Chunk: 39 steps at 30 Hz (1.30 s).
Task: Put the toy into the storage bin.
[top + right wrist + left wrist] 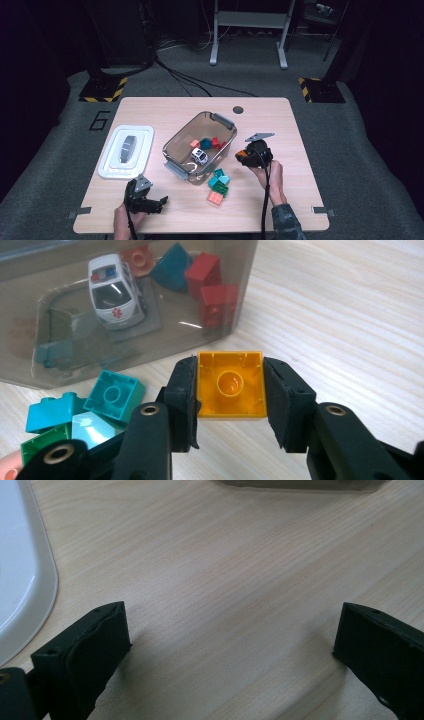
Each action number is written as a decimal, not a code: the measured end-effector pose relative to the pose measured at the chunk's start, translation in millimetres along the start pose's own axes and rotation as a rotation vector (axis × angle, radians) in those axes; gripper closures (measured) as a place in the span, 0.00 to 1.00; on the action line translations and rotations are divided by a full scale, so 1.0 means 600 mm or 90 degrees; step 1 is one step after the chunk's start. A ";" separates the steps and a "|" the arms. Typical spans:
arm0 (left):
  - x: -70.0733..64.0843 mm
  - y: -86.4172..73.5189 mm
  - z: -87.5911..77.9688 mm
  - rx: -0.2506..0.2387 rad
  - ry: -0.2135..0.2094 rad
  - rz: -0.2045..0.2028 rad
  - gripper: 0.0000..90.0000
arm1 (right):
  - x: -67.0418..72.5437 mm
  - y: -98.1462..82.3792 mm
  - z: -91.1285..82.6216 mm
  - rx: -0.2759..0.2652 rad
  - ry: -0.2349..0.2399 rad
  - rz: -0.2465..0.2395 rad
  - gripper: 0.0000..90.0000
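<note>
An orange brick [231, 385] is clamped between the two black jaws of the right gripper [231, 390], its hollow underside turned toward the camera in the right gripper view. In the high view the right gripper [249, 156] is held above the table [280, 125], just beside the right wall of the clear bin [175, 142], with the brick [241, 154] seen as a small orange spot at its front. Inside the bin a white toy car [114, 290] is seen, with red bricks [212, 287], a dark teal brick [172, 267] and a salmon brick [137, 255] beyond it. In front of the bin, on the bare wood, a loose heap of bricks [219, 185] is gathered: teal, pale blue, green and salmon ones, some touching.

The left gripper [159, 204] is held low near the front edge of the table, well apart from the bin. Its jaws are spread wide with nothing but wood between them, as the left gripper view shows. A white lid [112, 162] lies flat just beyond it, left of the bin.
</note>
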State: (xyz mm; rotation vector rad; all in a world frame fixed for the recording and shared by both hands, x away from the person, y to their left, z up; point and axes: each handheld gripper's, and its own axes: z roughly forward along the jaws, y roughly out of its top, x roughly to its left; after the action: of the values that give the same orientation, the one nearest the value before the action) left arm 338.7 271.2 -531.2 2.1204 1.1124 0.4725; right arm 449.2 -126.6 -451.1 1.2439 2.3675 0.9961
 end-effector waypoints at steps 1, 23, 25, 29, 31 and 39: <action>0.001 0.000 0.000 0.001 0.001 0.004 0.01 | -0.002 0.002 -0.003 0.000 -0.001 0.002 0.65; 0.000 0.000 0.000 -0.002 0.001 0.000 0.01 | -0.025 0.039 -0.051 -0.032 -0.021 0.007 0.66; 0.000 0.000 0.000 -0.001 0.002 0.002 0.01 | -0.027 0.042 -0.056 -0.028 -0.021 0.003 0.66; 0.000 0.000 0.000 0.000 0.000 0.000 0.01 | -0.027 0.048 -0.061 -0.037 -0.023 0.010 0.66; 0.000 0.000 0.000 0.000 0.001 0.003 0.01 | -0.029 0.050 -0.064 -0.035 -0.023 0.003 0.66; 0.000 0.000 0.000 -0.001 0.001 0.001 0.01 | -0.030 0.069 -0.079 -0.052 -0.027 0.002 0.66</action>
State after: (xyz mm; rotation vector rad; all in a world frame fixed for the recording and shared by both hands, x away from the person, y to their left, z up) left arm 338.8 271.3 -531.3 2.1205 1.1107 0.4760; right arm 459.9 -145.8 -389.5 1.2268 2.2697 1.0466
